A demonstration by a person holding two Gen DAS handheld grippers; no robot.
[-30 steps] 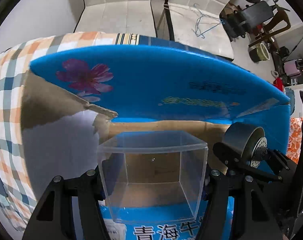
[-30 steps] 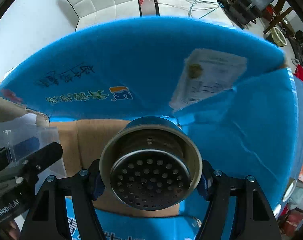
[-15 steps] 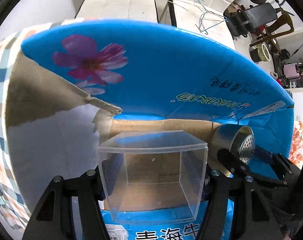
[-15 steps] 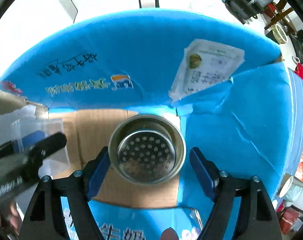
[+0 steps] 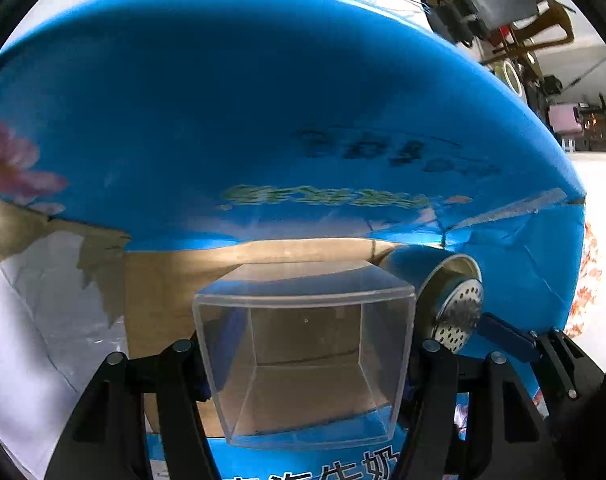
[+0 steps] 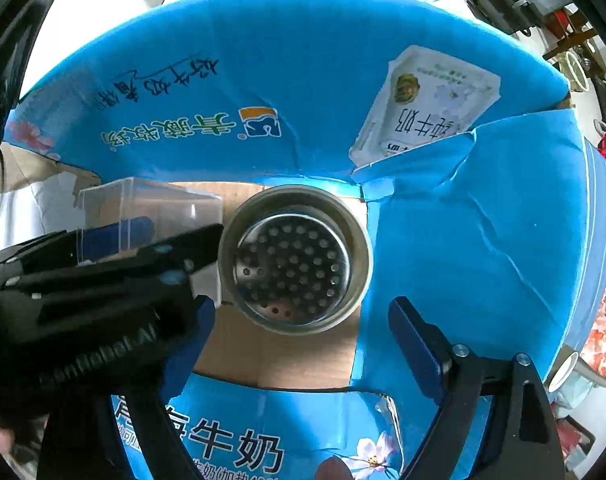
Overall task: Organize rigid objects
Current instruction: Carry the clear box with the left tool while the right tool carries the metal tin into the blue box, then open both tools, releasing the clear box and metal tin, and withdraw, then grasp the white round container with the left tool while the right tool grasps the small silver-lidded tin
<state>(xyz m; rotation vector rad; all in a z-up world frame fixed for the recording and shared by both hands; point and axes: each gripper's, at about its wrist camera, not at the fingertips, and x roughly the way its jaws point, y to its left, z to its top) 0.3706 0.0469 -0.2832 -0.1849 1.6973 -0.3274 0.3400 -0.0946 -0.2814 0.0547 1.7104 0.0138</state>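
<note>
We noted the left hand-held gripper point(image 5: 305, 354) clamped on the clear plastic box point(image 5: 305, 356), its pads pressed against the two side walls, the box hanging over the brown floor of the blue cardboard carton point(image 6: 303, 60). The right hand-held gripper point(image 6: 301, 312) stood with jaws apart above the metal strainer cup point(image 6: 295, 258), touching nothing; the cup sat upright on the carton floor near the corner of the far and right walls. We judged the step in hand to be setting the box down just left of the cup. To do it well, we would lower the box level, keep its near wall off the cup's rim, and release only once the base rests flat. The right gripper should lift clear first.
</note>
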